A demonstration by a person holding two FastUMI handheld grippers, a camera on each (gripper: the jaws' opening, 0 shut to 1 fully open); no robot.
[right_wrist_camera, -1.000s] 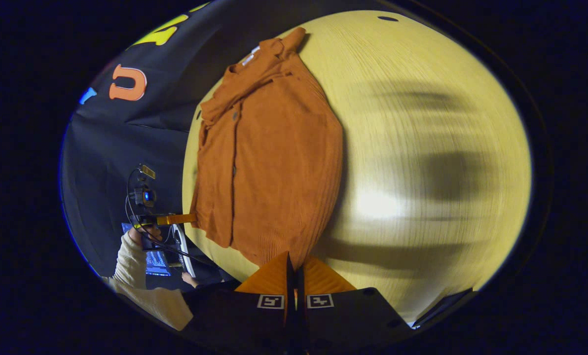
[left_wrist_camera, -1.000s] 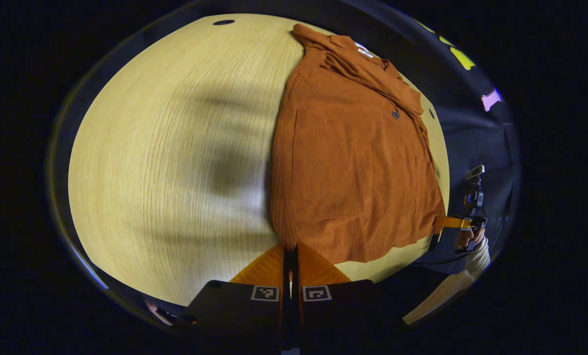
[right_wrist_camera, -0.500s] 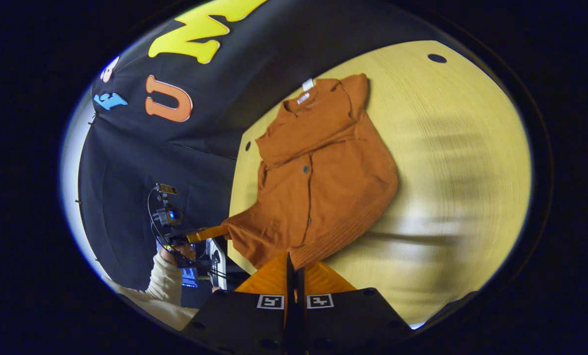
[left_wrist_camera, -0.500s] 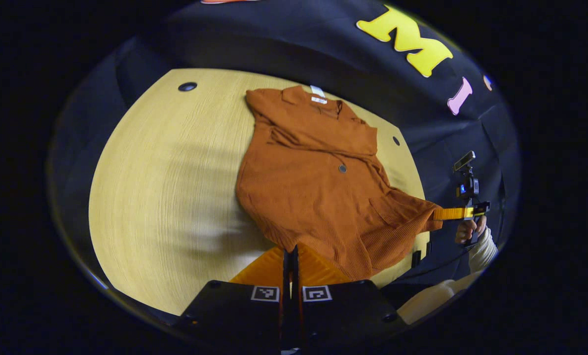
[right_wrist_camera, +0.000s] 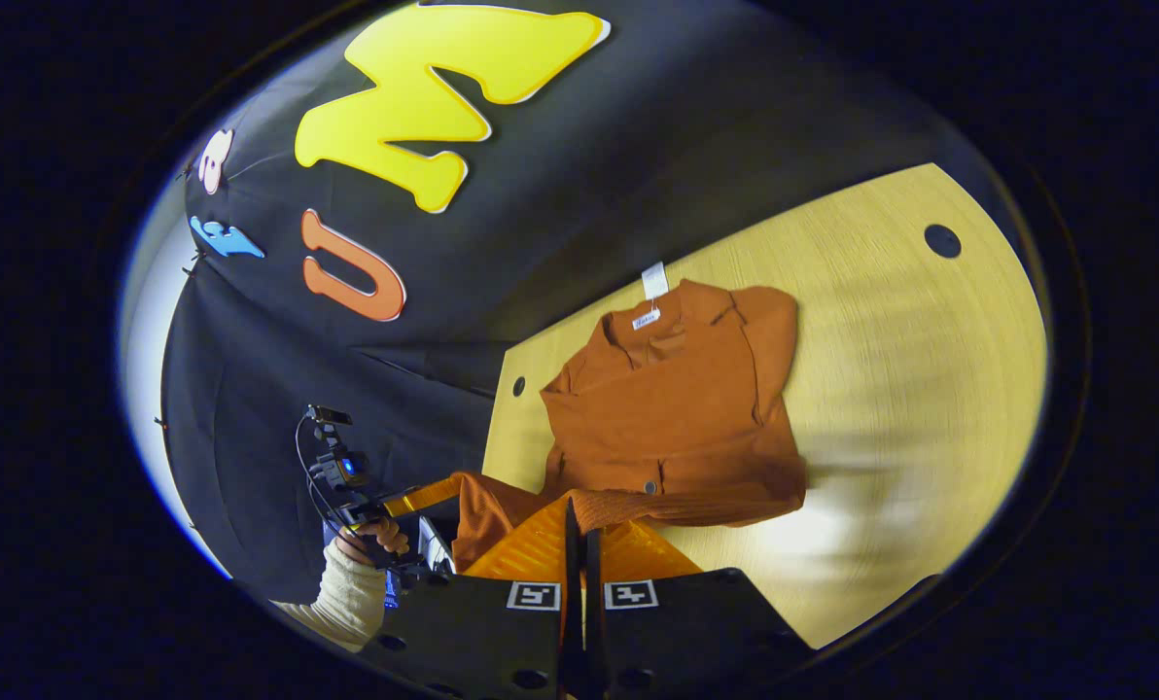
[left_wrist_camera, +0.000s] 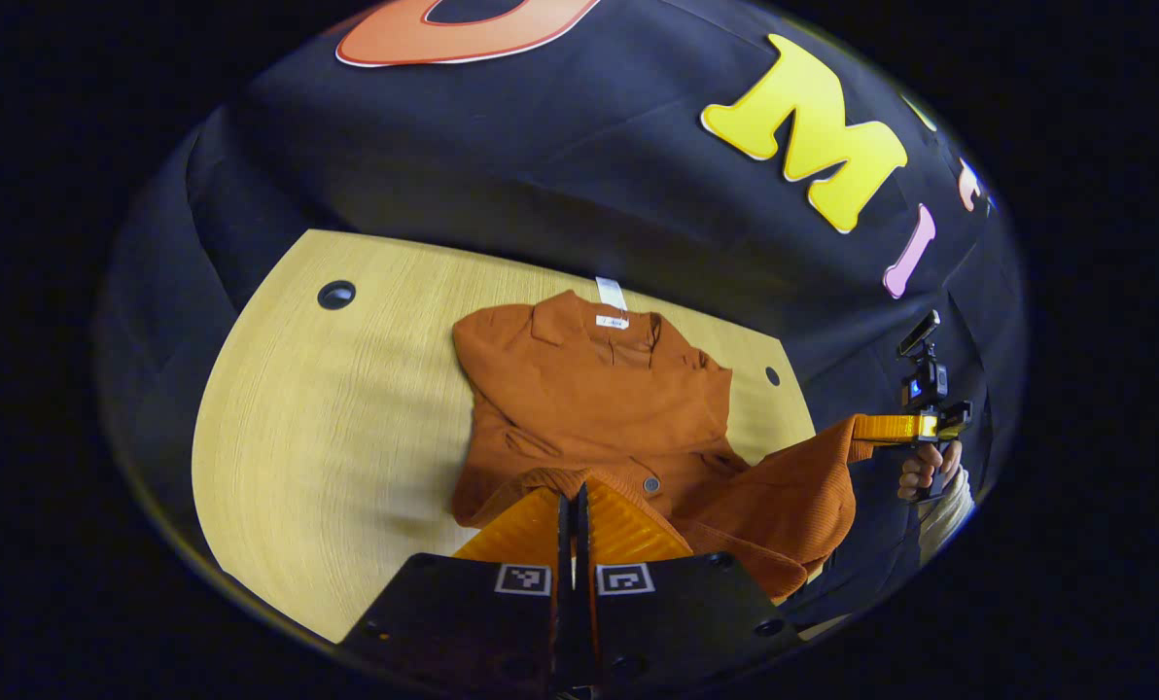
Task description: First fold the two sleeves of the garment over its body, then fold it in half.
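The lifted hem of the garment [left_wrist_camera: 599, 408] covers its lower body and the folded sleeves; hem corners vanish between closed fingers [left_wrist_camera: 628, 525] of the left gripper [left_wrist_camera: 572, 506]. In the right gripper view, the table [right_wrist_camera: 891, 389] is motion-blurred at right, and the print on the collar label [right_wrist_camera: 647, 319] is too small to tell. The person's sleeve [right_wrist_camera: 351, 603] is cut off at the view's edge.

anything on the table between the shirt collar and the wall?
Just a white tag sticking out from the shirt collar onto bare table, in the left gripper view.
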